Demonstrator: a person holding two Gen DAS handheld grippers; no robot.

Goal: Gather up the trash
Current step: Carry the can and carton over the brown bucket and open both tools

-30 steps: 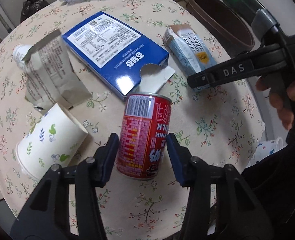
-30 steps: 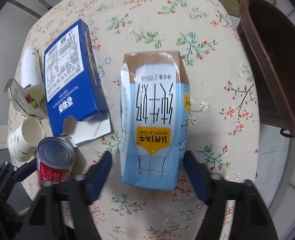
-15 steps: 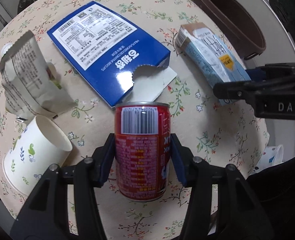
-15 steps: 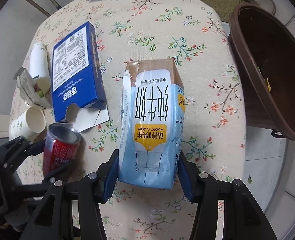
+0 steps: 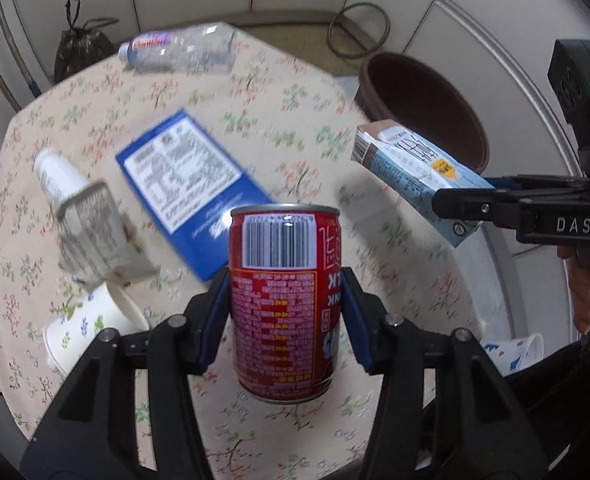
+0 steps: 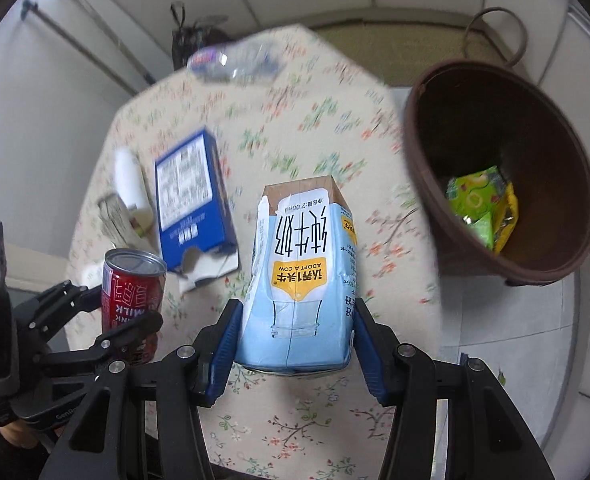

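My left gripper (image 5: 285,312) is shut on a red drink can (image 5: 283,300) and holds it above the floral table (image 5: 303,160). The can also shows in the right wrist view (image 6: 131,300). My right gripper (image 6: 295,340) is shut on a light-blue milk carton (image 6: 301,280), also lifted off the table; the carton shows at the right of the left wrist view (image 5: 415,180). A brown trash bin (image 6: 495,168) stands beside the table to the right, with green and yellow wrappers (image 6: 481,204) inside.
On the table lie a blue box (image 5: 191,184), a torn paper packet (image 5: 91,236), a paper cup (image 5: 91,332), a white tube (image 5: 57,172) and a clear plastic bottle (image 5: 179,48). A black bag (image 5: 79,48) sits on the floor behind. Another cup (image 5: 515,352) lies low right.
Both grippers have closed on their items and lifted them off the table: the left raised the can, the right raised the carton. The views now tilt up toward the far wall.
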